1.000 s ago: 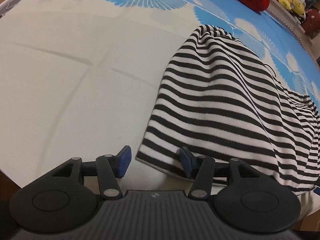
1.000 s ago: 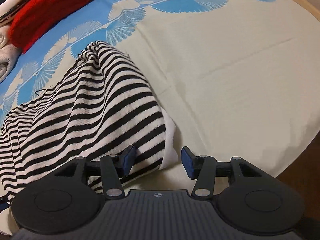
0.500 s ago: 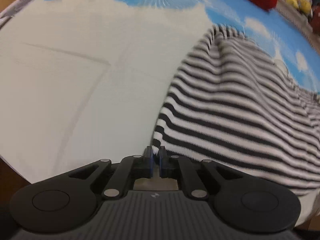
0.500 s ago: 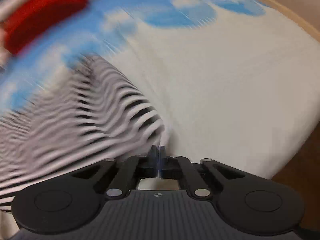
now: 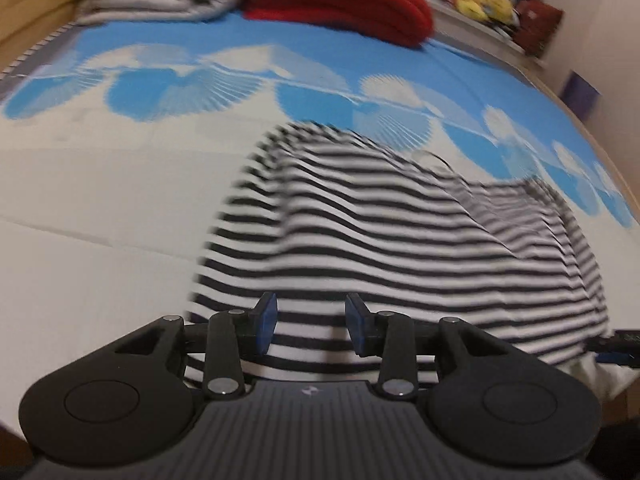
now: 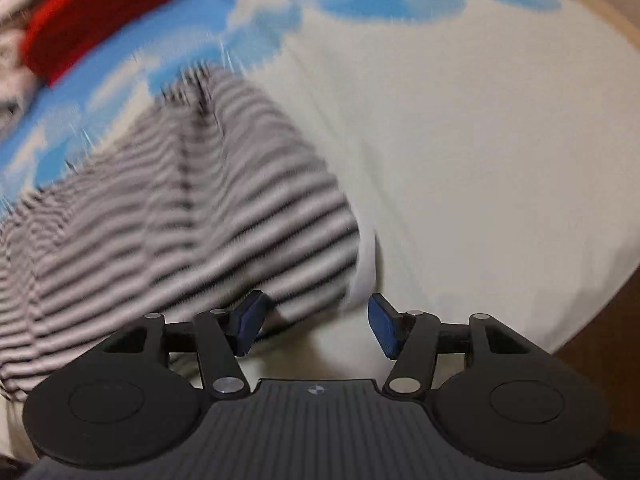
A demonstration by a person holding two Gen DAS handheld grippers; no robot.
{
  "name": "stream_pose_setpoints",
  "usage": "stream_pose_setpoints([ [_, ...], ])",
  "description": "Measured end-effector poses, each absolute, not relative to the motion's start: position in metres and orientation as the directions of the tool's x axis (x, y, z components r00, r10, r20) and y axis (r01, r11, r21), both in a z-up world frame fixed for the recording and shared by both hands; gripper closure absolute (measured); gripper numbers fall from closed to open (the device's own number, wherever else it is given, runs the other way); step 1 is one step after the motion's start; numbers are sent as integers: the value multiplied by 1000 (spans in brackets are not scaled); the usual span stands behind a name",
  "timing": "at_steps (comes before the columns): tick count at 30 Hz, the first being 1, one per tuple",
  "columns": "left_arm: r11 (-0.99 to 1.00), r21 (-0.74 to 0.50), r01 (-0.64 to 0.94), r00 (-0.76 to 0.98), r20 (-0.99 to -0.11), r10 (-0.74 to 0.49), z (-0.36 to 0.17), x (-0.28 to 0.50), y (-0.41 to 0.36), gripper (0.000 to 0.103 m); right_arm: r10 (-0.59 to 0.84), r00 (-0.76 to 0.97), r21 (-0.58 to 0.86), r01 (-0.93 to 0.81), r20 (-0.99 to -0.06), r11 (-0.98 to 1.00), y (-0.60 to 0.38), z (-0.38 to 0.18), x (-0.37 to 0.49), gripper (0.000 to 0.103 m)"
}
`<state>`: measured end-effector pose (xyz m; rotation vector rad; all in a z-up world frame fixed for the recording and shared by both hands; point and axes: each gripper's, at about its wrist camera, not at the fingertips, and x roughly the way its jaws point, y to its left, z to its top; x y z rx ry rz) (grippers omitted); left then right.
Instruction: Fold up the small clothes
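Garment: striped top (image 5: 400,240) lay blurred on the bedsheet (image 5: 100,220), hem near.
Left gripper (image 5: 311,326): opening, gripping nothing.
Right gripper (image 6: 314,326): opening, gripping nothing.
Room: bare sheet both sides.

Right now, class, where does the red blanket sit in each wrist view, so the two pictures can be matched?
Left wrist: red blanket at top centre, beyond the striped top.
Right wrist: red blanket at top left, blurred.
Shared landmark: the striped top, lying on the bed in both.

Wooden-framed bed (image 5: 24,32), blue-and-cream sheet (image 5: 100,200), pale wall (image 5: 592,20) beyond
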<state>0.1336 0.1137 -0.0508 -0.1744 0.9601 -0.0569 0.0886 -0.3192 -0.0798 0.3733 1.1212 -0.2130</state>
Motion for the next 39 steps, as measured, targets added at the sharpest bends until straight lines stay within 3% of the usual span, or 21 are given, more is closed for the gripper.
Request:
stream_pose_setpoints([
  [2, 984, -181, -1, 564, -812, -149, -53, 136, 102, 62, 33, 407, 188, 347, -913, 919, -315, -85, 89, 55],
  [3, 983, -184, 14, 561, -812, -160, -55, 138, 97, 62, 49, 416, 202, 334, -908, 921, -311, -84, 87, 79],
  [4, 982, -189, 29, 558, -811, -173, -56, 138, 93, 62, 75, 429, 227, 316, -900, 921, -309, -82, 88, 96],
  [6, 978, -200, 57, 552, -810, -198, -57, 139, 88, 62, 67, 470, 228, 294, -880, 928, -306, -74, 86, 100],
  [11, 986, -131, 104, 426, -890, -163, -96, 148, 74, 57, 51, 427, 210, 334, -903, 919, -311, -81, 84, 100],
  [16, 982, -178, 63, 494, -849, -186, -71, 145, 86, 56, -18, 433, 117, 284, -901, 952, -296, -76, 86, 86],
  [19, 984, -178, -5, 558, -817, -145, -57, 145, 103, 54, -111, 558, 62, 283, -822, 957, -291, -55, 82, 85],
  [23, 981, -131, -141, 430, -901, -59, -91, 158, 126, 52, 12, 616, 159, 184, -787, 970, -280, -52, 87, 69],
  [24, 976, -142, -163, 393, -917, -68, -101, 159, 130, 45, 51, 587, 178, 161, -808, 971, -276, -59, 89, 66],
  [27, 968, -164, -190, 403, -912, -76, -98, 160, 135, 43, 11, 442, 76, 129, -897, 989, -265, -87, 94, 66],
  [30, 975, -160, -156, 463, -884, -71, -80, 156, 131, 43, -16, 437, 43, 124, -899, 991, -259, -85, 94, 66],
  [35, 983, -154, -100, 557, -827, -72, -58, 145, 120, 43, -89, 562, -24, 123, -822, 992, -253, -60, 93, 66],
  [39, 985, -149, -82, 593, -802, -72, -50, 138, 116, 41, -63, 682, -3, 89, -728, 996, -252, -18, 91, 66],
])
